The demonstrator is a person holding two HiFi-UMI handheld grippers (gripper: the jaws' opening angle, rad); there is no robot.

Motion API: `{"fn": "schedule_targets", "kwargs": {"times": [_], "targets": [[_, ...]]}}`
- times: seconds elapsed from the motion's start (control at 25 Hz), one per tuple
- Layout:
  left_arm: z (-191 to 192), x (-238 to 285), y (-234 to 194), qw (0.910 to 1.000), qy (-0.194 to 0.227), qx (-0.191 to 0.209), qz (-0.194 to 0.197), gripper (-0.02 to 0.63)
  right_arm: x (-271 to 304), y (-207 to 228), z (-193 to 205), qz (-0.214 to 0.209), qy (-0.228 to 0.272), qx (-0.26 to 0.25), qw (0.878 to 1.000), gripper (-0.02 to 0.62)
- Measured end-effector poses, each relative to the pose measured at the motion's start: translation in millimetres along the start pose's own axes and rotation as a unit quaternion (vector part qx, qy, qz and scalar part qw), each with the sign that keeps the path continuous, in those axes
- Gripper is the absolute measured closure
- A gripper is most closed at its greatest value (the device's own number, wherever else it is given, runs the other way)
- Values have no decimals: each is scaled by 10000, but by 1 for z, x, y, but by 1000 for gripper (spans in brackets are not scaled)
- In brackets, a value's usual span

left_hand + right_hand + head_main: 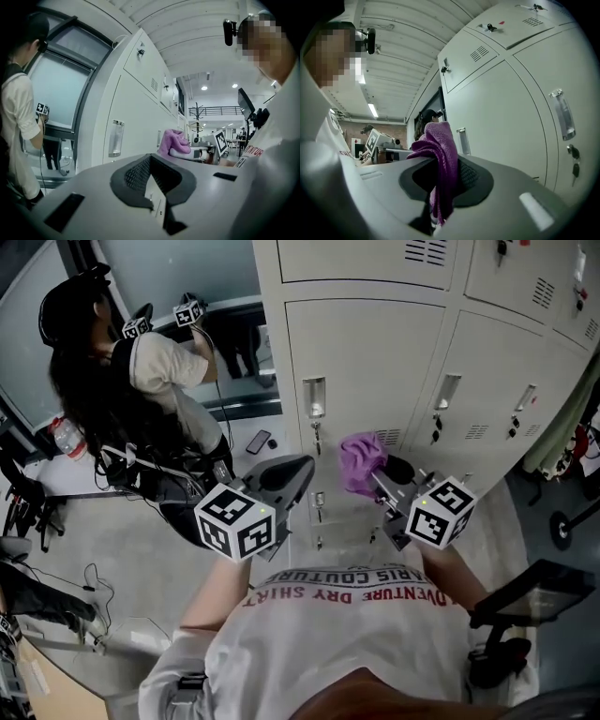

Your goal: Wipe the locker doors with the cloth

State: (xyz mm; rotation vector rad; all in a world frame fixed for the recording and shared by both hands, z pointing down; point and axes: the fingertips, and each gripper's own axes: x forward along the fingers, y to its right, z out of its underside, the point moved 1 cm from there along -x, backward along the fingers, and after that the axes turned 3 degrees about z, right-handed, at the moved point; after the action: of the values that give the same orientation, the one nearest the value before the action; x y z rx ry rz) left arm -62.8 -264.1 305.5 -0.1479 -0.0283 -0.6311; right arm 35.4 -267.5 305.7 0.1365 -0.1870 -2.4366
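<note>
The pale grey locker doors (366,343) fill the upper right of the head view. A purple cloth (361,460) is bunched in my right gripper (375,479), which is shut on it. It is held up close to the lower part of the middle door, by the vent slots; contact cannot be told. In the right gripper view the cloth (443,150) hangs between the jaws of that gripper (440,180), with a door (506,112) to the right. My left gripper (298,472) is shut and holds nothing, left of the cloth. It (151,164) faces along the doors (136,126), with the cloth (174,140) beyond.
Keys hang from the locks (316,432) under the door handles. Another person (141,362) stands at the window to the left, holding grippers. A phone (258,440) lies on the sill, a bottle (67,437) on a low table. Green fabric (562,427) hangs at right.
</note>
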Motion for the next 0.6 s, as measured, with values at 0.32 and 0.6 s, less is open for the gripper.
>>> {"fn": "schedule_targets", "kwargs": {"times": [0.32, 0.6], "targets": [[-6, -4, -17, 9999, -47, 90, -111, 606, 35, 1, -82, -150, 682, -314, 9971, 545], [-12, -7, -20, 9998, -2, 56, -168, 606, 77, -23, -163, -376, 1114, -883, 9891, 545]]}}
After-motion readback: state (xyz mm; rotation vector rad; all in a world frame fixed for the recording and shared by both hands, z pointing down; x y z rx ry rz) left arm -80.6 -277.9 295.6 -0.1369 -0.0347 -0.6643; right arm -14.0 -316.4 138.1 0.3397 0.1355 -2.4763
